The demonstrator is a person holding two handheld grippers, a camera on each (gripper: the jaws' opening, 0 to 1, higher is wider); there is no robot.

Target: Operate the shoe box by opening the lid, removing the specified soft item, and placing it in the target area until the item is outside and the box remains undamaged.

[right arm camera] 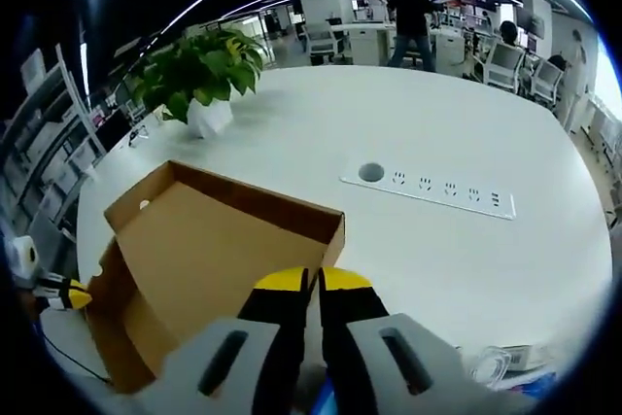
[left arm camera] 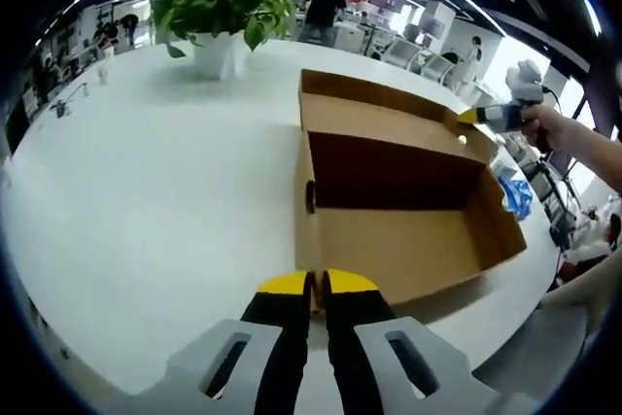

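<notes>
In the left gripper view my left gripper (left arm camera: 317,284) sits at bottom centre, its yellow-tipped jaws pressed together with nothing between them, the tips against the near edge of the shoe box (left arm camera: 408,240). The brown cardboard box lies open across the centre and right of the frame, its lid (left arm camera: 389,109) folded back toward the upper right; I see bare cardboard inside and can't read any print on it. At right edge a hand (left arm camera: 552,126) holds my right gripper (left arm camera: 469,116) at the lid's far corner.

In the right gripper view its jaws are also together at bottom centre, just over the lid. A potted plant (right arm camera: 199,75) stands upper left, and a power strip (right arm camera: 428,189) is set in the white table (right arm camera: 408,269) right of centre.
</notes>
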